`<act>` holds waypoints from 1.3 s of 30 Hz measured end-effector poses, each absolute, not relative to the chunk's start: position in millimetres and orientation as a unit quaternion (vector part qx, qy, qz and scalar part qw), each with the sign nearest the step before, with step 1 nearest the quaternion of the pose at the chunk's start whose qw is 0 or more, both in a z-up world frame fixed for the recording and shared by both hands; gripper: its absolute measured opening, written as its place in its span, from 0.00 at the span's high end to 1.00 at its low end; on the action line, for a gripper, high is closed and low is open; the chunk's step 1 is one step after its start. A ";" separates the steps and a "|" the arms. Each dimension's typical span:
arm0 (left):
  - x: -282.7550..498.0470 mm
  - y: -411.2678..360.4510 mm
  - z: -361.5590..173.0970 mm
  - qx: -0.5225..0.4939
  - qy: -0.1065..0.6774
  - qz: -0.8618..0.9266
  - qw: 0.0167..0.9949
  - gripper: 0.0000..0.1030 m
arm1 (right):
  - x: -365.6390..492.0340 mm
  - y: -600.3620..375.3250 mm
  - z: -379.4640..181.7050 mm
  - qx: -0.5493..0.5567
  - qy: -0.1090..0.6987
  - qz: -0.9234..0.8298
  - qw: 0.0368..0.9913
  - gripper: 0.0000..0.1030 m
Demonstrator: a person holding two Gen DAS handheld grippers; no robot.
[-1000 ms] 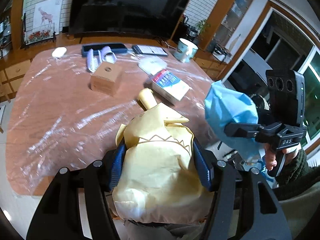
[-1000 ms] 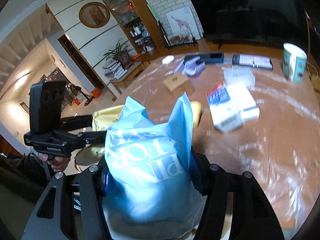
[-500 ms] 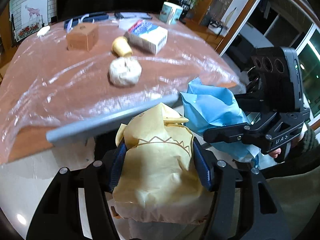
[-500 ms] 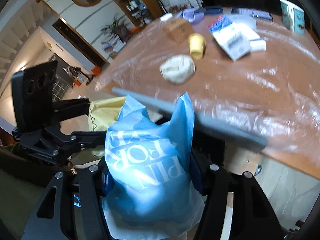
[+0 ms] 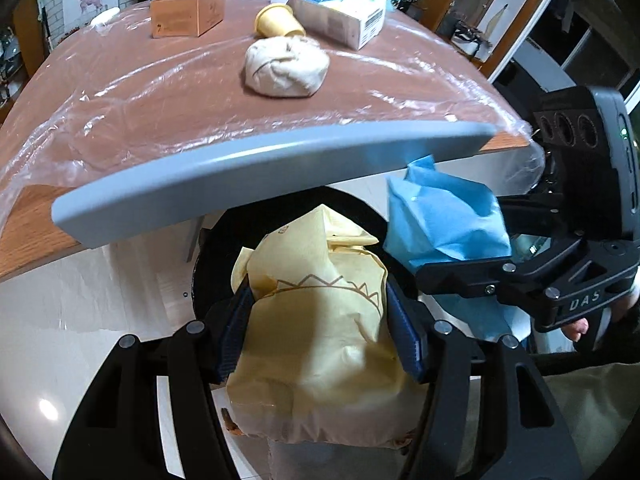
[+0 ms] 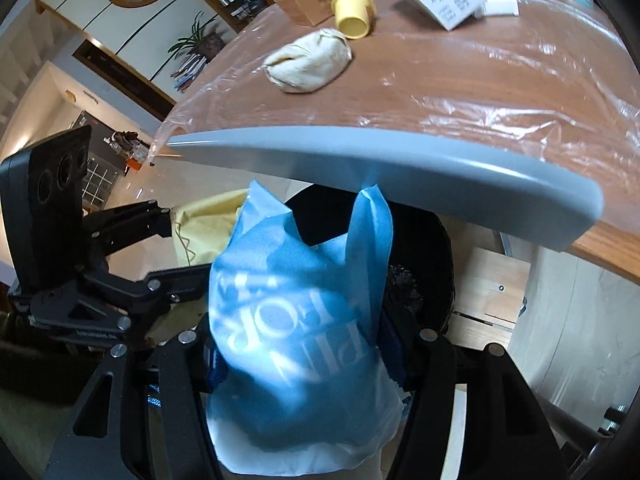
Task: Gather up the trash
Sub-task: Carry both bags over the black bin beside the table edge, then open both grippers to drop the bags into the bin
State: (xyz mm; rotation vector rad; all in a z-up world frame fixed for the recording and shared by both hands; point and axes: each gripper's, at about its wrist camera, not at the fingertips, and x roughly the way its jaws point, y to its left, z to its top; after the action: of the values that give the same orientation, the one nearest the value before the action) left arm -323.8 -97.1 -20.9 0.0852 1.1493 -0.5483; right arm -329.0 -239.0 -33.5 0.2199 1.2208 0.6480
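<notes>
I have a crumpled yellow paper bag (image 5: 316, 340) clamped between the blue pads of my left gripper (image 5: 320, 320), and a blue plastic bag with white lettering (image 6: 296, 320) pinched in the jaws of my right gripper (image 6: 300, 344). Both bundles hang just over the dark round bin opening (image 5: 360, 212), which sits below the grey rounded lid edge (image 5: 260, 168) by the table. Neither piece is released yet, so I judge this pair close to binned but not done.

Beyond the grey lid, on the plastic-covered wooden table (image 5: 140, 92), more is left: a balled-up off-white paper wad (image 5: 286, 66) nearest the lid, a small yellow cup on its side (image 5: 276, 22) behind it, then a brown cardboard box (image 5: 186, 10) and a white and blue carton (image 5: 340, 14) farther back. Which of the last two count as trash I cannot tell.

Both grippers tilt steeply down toward the bin, side by side, the right one just beside the left.
</notes>
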 end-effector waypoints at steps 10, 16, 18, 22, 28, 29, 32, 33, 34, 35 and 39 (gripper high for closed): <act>-315.2 -98.2 -43.5 0.059 0.545 -0.214 0.809 0.40 | -322.7 -235.9 -51.1 0.093 0.570 0.253 0.776 0.43; -311.9 -97.9 -53.1 0.073 0.548 -0.197 0.810 0.40 | -318.4 -234.5 -60.9 0.092 0.576 0.232 0.778 0.43; -310.8 -95.5 -57.3 0.076 0.547 -0.196 0.810 0.40 | -317.2 -233.5 -62.4 0.089 0.576 0.229 0.780 0.43; -307.7 -95.7 -61.0 0.080 0.548 -0.193 0.810 0.40 | -316.0 -229.0 -63.6 0.083 0.576 0.225 0.782 0.43; -305.6 -95.2 -67.3 0.082 0.549 -0.188 0.810 0.40 | -318.5 -226.5 -62.7 0.077 0.576 0.218 0.784 0.43; -304.3 -97.1 -68.7 0.082 0.549 -0.187 0.810 0.40 | -319.7 -226.2 -61.1 0.076 0.576 0.216 0.785 0.43; -305.6 -96.7 -70.6 0.083 0.548 -0.186 0.812 0.39 | -321.1 -227.0 -60.6 0.076 0.575 0.213 0.786 0.41; -303.7 -96.3 -68.4 0.082 0.547 -0.187 0.812 0.37 | -321.8 -226.9 -59.6 0.074 0.574 0.211 0.787 0.39; -303.7 -96.0 -68.0 0.081 0.545 -0.189 0.813 0.33 | -321.8 -227.2 -59.6 0.074 0.574 0.211 0.788 0.36; -305.1 -99.8 -65.6 0.083 0.545 -0.188 0.813 0.32 | -322.8 -227.3 -58.3 0.074 0.572 0.209 0.790 0.26; -304.1 -96.8 -62.6 0.081 0.543 -0.181 0.816 0.27 | -327.2 -230.3 -53.2 0.069 0.566 0.200 0.797 0.18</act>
State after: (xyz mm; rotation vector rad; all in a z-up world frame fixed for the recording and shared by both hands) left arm -304.1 -96.8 -62.6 0.1736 1.1590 -0.3852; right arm -327.2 -230.3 -53.2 0.1484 1.2153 0.4301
